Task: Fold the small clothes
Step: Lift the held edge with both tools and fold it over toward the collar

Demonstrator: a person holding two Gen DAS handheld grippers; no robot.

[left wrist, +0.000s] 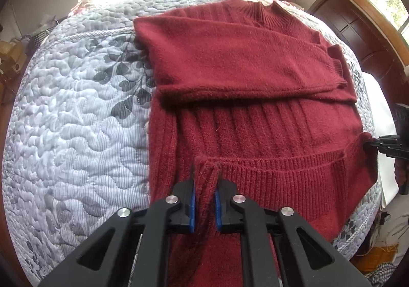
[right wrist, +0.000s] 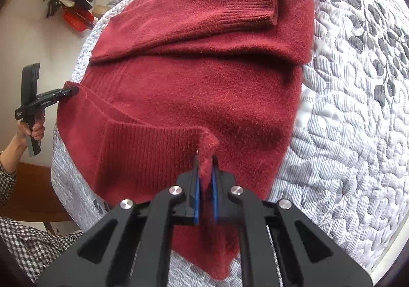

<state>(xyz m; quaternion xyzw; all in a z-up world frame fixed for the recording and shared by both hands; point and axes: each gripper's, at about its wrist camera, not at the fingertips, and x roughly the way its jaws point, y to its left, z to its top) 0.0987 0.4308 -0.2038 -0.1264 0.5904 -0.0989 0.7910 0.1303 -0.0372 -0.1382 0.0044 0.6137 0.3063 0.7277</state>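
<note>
Quilted bedspread [left wrist: 76,120] fills most of both views, with the red sweater [left wrist: 242,69] lying flat across the middle, sleeves already crossed over the chest. It looks like thick, soft, floppy knit, so I'd say it'll sag and drag unless it's grabbed at the ribbed hem [left wrist: 281,169] corners. Left gripper [left wrist: 205,184] at bottom centre is pressed together on a bunch of hem; right gripper [right wrist: 204,166] likewise pinches the other hem corner, bottom centre of its view.

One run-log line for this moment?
left gripper: shut on sweater hem | right gripper: shut on hem | sleeves folded | on quilt
</note>
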